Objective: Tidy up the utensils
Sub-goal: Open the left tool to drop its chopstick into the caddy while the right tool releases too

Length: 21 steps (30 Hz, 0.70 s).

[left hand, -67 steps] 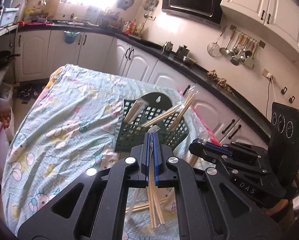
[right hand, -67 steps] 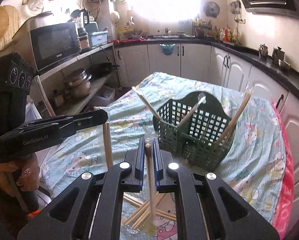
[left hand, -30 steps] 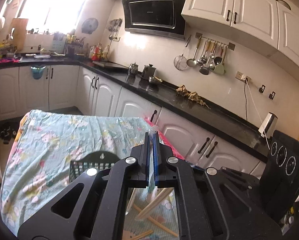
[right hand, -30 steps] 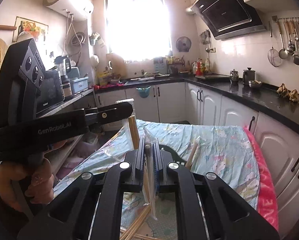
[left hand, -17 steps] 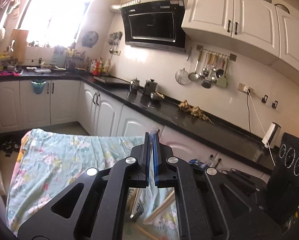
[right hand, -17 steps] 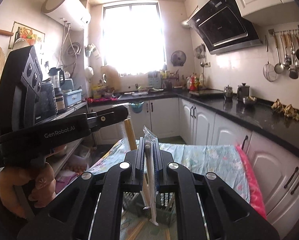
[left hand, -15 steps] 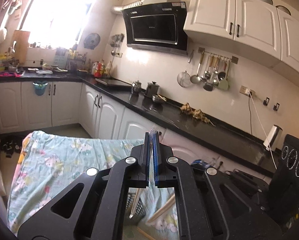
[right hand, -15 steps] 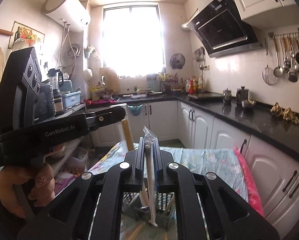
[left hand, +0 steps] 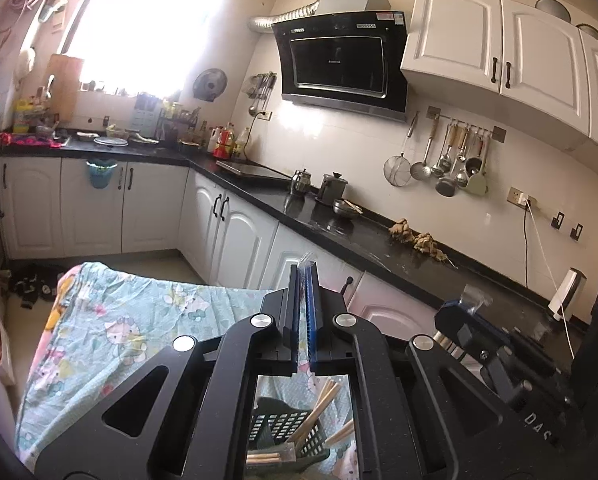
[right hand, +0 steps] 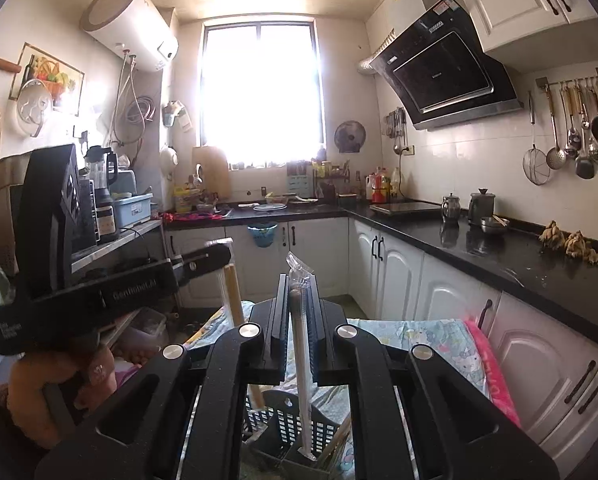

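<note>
While both grippers' jaws clench wrapped chopsticks [right hand: 299, 344], lower each pair straight into the basket [right hand: 287, 424] below the jaws

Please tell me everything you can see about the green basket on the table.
The green basket is dark plastic with grid walls and a raised back tab with a small hole. It stands upright on the flowered tablecloth, mostly hidden behind the hand-held grippers. Several wooden chopsticks lean inside it. A wrapped chopstick held by the right hand-held gripper hangs down toward it; contact is unclear.
</note>
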Each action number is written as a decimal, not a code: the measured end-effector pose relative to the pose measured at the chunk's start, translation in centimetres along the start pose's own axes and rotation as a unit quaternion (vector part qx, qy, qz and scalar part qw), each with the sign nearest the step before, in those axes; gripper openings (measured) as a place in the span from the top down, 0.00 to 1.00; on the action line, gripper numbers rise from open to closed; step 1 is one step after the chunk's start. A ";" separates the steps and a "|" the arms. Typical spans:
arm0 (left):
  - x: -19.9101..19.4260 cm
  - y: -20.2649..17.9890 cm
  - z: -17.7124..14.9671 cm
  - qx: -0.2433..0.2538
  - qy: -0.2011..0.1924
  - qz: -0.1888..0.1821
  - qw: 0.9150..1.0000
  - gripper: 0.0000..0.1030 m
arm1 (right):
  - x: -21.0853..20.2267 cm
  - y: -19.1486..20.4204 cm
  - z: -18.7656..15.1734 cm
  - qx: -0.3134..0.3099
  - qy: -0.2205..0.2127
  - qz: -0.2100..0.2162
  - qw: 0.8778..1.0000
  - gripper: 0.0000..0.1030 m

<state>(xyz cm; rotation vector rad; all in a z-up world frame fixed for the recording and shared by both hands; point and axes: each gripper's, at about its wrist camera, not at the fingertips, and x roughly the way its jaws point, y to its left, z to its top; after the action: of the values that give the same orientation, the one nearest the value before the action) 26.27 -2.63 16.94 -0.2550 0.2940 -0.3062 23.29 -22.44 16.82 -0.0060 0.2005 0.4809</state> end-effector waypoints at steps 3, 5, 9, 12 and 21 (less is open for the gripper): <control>0.5 0.4 -0.8 -0.003 0.003 -0.005 1.000 0.99 | 0.7 0.1 -0.4 -0.001 0.002 0.002 1.000 0.92; 0.8 0.5 -1.3 -0.005 0.006 -0.006 1.000 0.99 | 1.1 0.2 -0.7 -0.002 0.006 0.000 1.000 0.92; 1.3 0.4 -2.1 -0.004 0.010 -0.012 1.000 0.99 | 1.9 0.5 -1.3 -0.007 0.013 -0.005 1.000 0.92; 1.5 0.4 -2.8 -0.003 0.011 -0.019 1.000 0.99 | 2.5 0.5 -1.8 -0.008 0.018 -0.011 1.000 0.92; 2.4 0.6 -5.0 0.001 0.031 -0.023 0.999 0.99 | 4.1 0.1 -4.0 -0.005 0.035 -0.031 0.999 0.92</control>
<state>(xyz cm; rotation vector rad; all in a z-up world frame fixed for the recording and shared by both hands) 27.02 -3.87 11.55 -0.2511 0.3489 -0.3611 26.01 -20.64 12.07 -0.0388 0.2654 0.4206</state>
